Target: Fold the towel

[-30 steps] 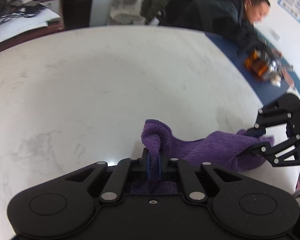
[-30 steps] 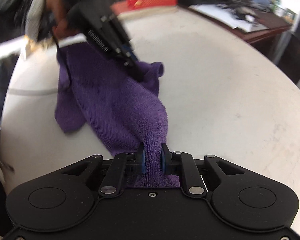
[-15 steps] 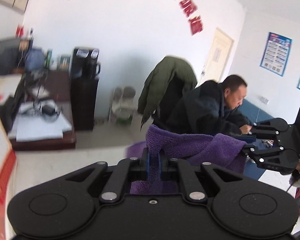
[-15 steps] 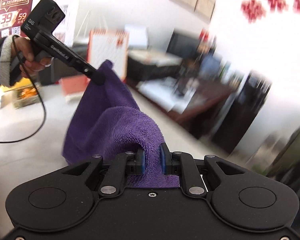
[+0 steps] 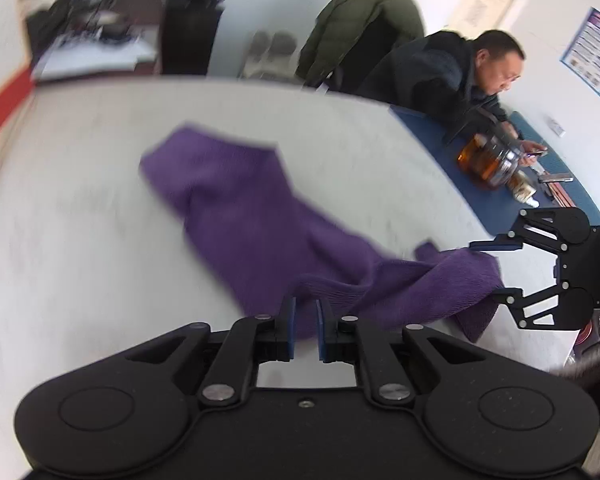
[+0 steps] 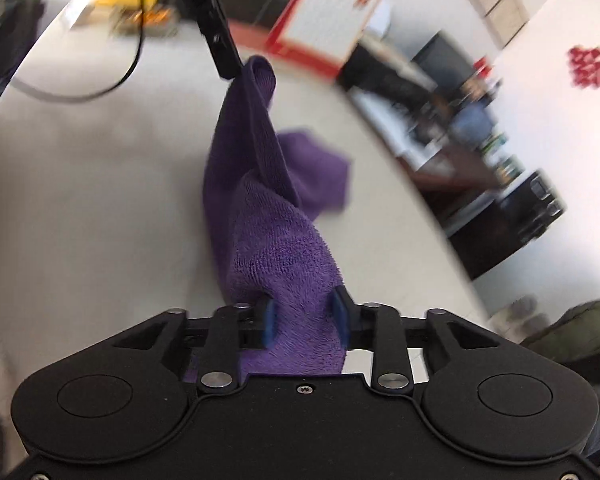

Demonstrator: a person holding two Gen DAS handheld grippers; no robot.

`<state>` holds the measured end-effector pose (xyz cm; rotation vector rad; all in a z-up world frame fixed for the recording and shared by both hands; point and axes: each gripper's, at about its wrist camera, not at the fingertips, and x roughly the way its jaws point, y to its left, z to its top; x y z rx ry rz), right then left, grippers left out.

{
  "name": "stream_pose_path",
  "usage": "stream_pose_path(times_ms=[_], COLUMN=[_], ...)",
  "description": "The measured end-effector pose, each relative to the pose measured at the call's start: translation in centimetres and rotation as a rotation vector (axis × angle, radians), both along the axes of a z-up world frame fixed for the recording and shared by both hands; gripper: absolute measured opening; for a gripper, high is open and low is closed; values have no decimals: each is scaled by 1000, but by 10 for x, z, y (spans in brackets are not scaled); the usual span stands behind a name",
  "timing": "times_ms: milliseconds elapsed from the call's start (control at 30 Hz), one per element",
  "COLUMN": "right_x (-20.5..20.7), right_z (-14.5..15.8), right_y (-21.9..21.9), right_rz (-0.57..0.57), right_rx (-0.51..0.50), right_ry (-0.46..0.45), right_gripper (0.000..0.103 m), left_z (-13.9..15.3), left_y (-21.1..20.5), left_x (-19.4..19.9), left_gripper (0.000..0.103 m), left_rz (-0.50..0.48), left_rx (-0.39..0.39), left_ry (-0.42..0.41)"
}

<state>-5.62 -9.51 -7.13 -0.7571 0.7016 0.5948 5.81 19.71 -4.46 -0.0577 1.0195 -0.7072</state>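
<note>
Draping purple towel [image 5: 260, 216] across white bench [image 5: 80, 240]; left gripper [image 5: 305, 322] pinching corner, right gripper [image 6: 305, 322] jaws opening, cloth between. Risk: uneven release bunches fold

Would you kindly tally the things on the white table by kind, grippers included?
Purple towel: 1
Grippers: 2 (left gripper, right gripper)
Red-and-white calendar stand: 1
Yellow box, blurred: 1
Total: 5

Purple towel [image 5: 260, 216], white table [image 5: 80, 260], black hand-held grippers
</note>
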Motion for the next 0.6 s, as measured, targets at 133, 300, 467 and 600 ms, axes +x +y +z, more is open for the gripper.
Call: stream_pose_path(times_ms=[133,300,467,600], right_x=[-20,-12,33,61], right_z=[0,44,62,42], right_y=[-6,-33,-31,-21], right_rz=[-28,-73,-200,-318], right_rx=[125,465,566,509], right_ry=[97,161,137,149], right_gripper=[54,60,60,58], left_z=[-2,20,26,12], left_y=[22,20,-25,-74], left_x=[-18,-9,33,62], left_gripper=[9,13,20,20], left_rz=[74,79,13,-64], left_rx=[-20,-38,-85,-39], left_ry=[47,-27,-94,-112])
